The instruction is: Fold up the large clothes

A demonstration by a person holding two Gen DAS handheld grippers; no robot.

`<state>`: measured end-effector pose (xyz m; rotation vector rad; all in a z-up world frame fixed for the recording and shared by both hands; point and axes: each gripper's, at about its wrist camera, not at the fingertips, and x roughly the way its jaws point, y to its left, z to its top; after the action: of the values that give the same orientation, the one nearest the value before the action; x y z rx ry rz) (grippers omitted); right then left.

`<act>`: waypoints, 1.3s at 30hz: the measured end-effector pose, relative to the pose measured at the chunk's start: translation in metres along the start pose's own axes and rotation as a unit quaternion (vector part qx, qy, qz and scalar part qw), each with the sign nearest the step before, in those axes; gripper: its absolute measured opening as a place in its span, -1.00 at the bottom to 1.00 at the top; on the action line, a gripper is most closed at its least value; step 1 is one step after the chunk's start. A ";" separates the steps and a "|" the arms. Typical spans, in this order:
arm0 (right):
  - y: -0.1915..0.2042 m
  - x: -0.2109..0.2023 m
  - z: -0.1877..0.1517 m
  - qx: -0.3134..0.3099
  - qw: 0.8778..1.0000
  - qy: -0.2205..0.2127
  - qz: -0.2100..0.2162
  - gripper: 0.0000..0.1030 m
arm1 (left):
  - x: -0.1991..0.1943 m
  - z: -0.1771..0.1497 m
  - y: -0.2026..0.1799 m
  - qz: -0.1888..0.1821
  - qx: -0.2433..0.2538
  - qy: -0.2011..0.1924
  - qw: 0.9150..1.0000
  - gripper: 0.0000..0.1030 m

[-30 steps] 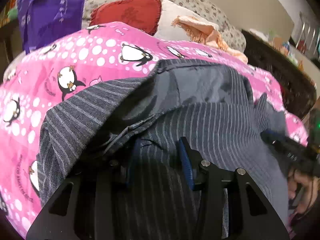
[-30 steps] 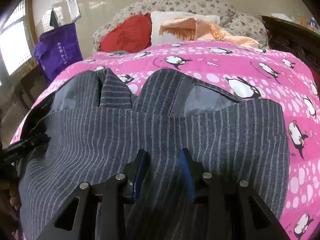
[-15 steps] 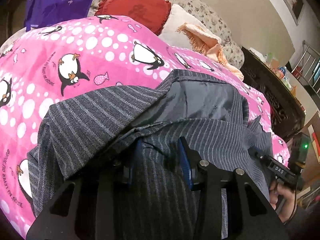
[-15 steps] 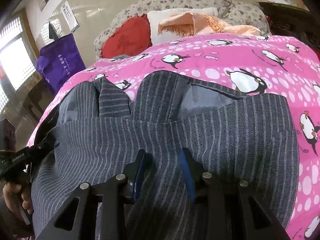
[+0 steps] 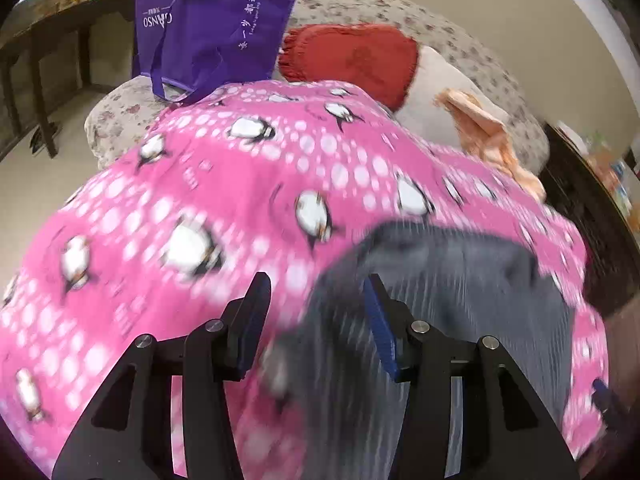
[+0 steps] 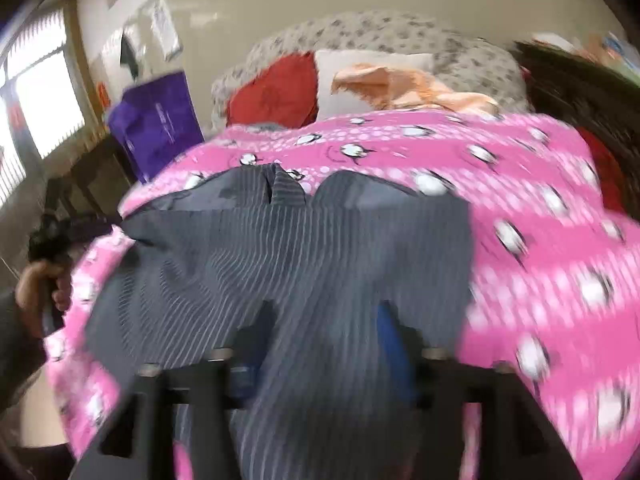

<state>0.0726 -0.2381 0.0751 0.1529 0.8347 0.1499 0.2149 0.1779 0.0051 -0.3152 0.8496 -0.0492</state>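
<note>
A grey pinstriped garment [image 6: 288, 256] lies folded on a pink penguin blanket [image 6: 540, 208]; it also shows in the left wrist view [image 5: 460, 300], blurred. My left gripper [image 5: 316, 312] is open and empty, above the garment's left edge and the blanket [image 5: 200, 208]. My right gripper [image 6: 324, 332] is open, its fingers either side of a ridge of the cloth, not pinching it. The left gripper and the hand holding it show at the far left of the right wrist view [image 6: 52, 248].
Red cushion [image 5: 352, 56], white pillow and peach cloth [image 5: 488, 136] lie at the bed's head. A purple tote bag [image 5: 212, 20] stands at the bed's left corner, a dark wooden table [image 5: 36, 40] beyond it. Dark furniture [image 5: 592, 216] runs along the right.
Both grippers have opened and let go of the garment. The left one has swung left and up off the cloth; the right one has pulled back. The garment now lies folded.
</note>
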 end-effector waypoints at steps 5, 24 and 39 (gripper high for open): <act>-0.035 -0.039 -0.073 0.063 0.998 0.005 -0.027 0.54 | -0.040 -0.083 0.015 -0.042 0.040 0.028 0.998 0.16; -0.062 0.021 -0.108 0.219 0.957 0.004 0.189 0.20 | -0.045 -0.161 0.024 -0.139 0.042 0.039 0.989 0.36; -0.052 0.043 -0.105 0.189 0.968 0.019 0.166 -0.06 | -0.002 -0.132 0.017 -0.216 -0.010 0.069 0.974 0.63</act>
<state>0.0267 -0.2732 -0.0352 0.6523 0.8646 0.3089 0.1141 0.1611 -0.0795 -0.5161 0.9060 -0.4725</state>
